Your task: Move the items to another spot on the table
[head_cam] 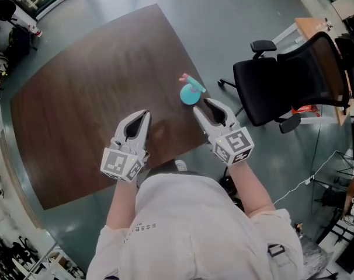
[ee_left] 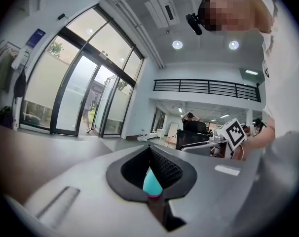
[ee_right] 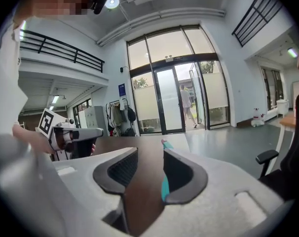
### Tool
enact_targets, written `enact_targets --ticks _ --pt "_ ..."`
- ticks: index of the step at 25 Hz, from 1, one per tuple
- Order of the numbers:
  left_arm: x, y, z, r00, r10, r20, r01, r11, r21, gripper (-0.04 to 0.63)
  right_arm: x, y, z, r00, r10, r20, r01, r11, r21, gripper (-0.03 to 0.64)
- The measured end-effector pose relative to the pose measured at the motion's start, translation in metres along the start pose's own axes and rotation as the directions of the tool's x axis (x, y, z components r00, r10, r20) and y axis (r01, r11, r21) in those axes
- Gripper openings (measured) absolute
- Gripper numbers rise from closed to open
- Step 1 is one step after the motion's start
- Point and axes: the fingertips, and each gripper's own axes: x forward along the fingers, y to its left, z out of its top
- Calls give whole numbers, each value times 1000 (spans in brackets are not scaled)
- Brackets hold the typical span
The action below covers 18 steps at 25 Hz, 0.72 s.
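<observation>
From the head view, we see a teal toy (head_cam: 189, 94) sitting near the right edge of the dark desk (head_cam: 77, 115). Its round body is nearest the person, and its pink-tipped neck, the long axis, runs up the frame and away from them. The right tool (head_cam: 202, 105) hovers just short of it, jaws parted and gripping nothing. The left tool (head_cam: 143, 116), over bare wood to the toy's left, has its tips together and is empty. A black office chair (head_cam: 282, 80) stands beyond the desk's right edge.

Along the left tool, we catch only a sliver of the toy through the hollow behind the closed tips.

Along the right tool, bare desk shows between the parted jaws. The toy peeks from behind the right-hand jaw, pink tip uppermost; whether they touch we cannot tell.
</observation>
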Motion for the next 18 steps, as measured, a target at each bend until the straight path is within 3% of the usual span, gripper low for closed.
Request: enact_targets --ticks 3,6,12,18 --pt "22 13 0 1000 -20 -22 19 1000 -9 17 21 -20 0 999 -41 -8 40 999 -32 212" --pt "39 24 -5 999 -30 -43 29 999 -30 17 37 -38 -7 998 -52 -31 51 998 -20 245" --pt "60 41 -26 996 -32 -78 27 997 -67 17 66 -55 -35 994 -13 -109 12 1000 -7 261" --pt "66 50 -41 993 -31 -116 21 996 -92 17 80 -56 -47 991 16 -133 -25 997 -66 251"
